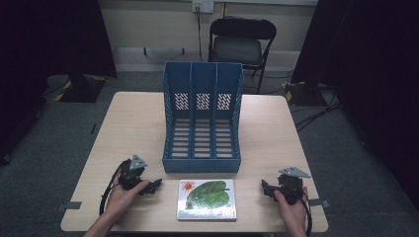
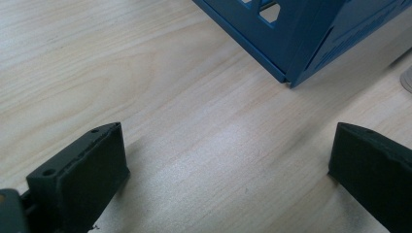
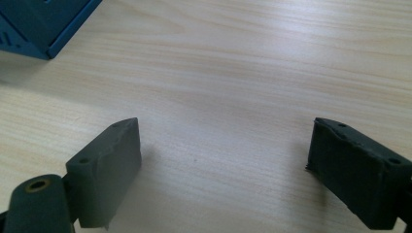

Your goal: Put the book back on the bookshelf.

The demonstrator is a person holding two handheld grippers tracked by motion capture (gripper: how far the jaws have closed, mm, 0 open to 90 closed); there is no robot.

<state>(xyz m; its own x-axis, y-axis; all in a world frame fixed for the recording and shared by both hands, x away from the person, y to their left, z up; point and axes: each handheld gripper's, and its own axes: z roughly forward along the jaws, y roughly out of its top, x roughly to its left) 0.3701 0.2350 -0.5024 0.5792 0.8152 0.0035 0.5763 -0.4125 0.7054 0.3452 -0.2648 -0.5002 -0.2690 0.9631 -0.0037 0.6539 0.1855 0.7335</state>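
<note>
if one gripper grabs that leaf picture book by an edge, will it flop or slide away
The book looks like a thick board book lying flat on the table, so it probably stays stiff rather than sagging. Its cover looks glossy, so it may slide when nudged. Lying flat, its edge offers little to grip; the open left gripper and right gripper would likely need to tilt it first.

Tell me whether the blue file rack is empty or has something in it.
Empty. In the high view all three slots of the blue file rack show bare slatted floors; the book lies outside.
</note>
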